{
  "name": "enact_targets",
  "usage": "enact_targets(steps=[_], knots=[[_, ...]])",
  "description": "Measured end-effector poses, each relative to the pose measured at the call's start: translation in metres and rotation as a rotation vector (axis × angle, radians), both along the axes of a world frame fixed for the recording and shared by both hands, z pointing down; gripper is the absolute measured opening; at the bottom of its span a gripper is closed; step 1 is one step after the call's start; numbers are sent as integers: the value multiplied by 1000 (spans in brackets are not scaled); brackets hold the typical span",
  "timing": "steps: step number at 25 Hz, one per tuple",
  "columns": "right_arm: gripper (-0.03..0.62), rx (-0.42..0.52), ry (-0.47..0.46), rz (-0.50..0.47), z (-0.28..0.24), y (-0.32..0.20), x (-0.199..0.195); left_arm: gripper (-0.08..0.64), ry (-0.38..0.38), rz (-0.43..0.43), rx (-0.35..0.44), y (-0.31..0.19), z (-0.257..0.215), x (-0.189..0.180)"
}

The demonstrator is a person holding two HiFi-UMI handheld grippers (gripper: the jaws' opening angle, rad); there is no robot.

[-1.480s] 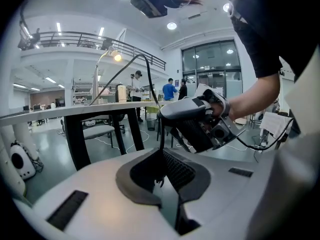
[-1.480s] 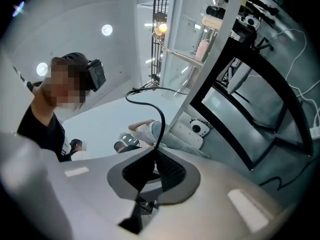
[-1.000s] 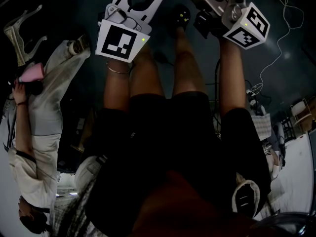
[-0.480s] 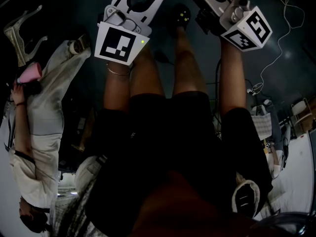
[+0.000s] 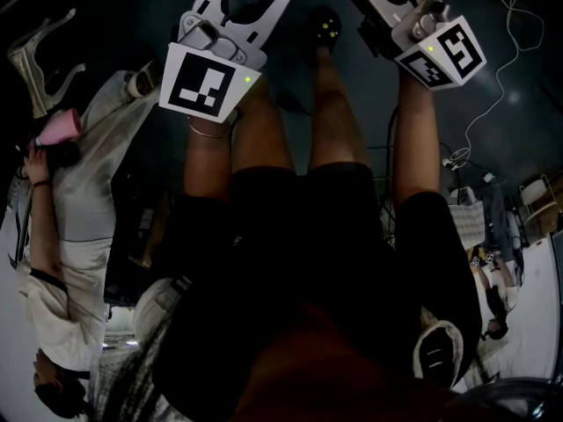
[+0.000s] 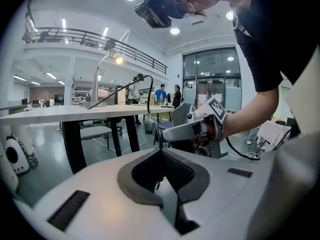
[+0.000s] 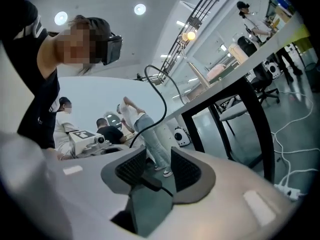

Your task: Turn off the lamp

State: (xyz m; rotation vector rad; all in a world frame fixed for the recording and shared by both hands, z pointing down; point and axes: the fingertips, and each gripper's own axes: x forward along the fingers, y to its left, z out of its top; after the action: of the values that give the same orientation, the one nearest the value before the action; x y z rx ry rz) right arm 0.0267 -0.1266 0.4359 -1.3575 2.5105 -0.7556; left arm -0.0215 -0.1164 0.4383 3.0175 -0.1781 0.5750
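**A:** Where is the lamp (image 6: pixel 118 59)?

**B:** It stands far off on the left, on a long table (image 6: pixel 75 115). Its bulb looks lit, I think, but it is tiny.

**A:** What do the 2 claws do?

**B:** The left gripper (image 6: pixel 160 150) is clenched and pinches the black cord (image 6: pixel 155 127) at its tips. The right gripper (image 7: pixel 158 156) has just been opening. Its jaws stand wide, and the little switch (image 7: pixel 151 182) lies between them, not squeezed.
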Motion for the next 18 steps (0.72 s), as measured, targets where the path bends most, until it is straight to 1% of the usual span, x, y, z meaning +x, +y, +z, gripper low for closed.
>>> enact_targets(steps=[3,5,7,10,12,13,18], knots=[[124,-6,55,-70,10,5,-13,11,3,5,-5,0,-4,-1],[126,-7,111,-123,17,8,-23,11,1,12,-11,1,-6,-2],[126,0,208,-175,26,11,-32,11,-1,18,-15,2,-7,-3],[135,13,375,-289,41,20,-44,11,1,25,-18,3,-9,-3],[141,3,459,-334,52,24,-48,11,2,32,-26,6,-12,-3],[141,-1,479,-338,55,24,-48,11,2,37,-29,8,-13,-3],[141,1,517,-349,64,19,-50,11,22,51,-41,13,-20,-1]])
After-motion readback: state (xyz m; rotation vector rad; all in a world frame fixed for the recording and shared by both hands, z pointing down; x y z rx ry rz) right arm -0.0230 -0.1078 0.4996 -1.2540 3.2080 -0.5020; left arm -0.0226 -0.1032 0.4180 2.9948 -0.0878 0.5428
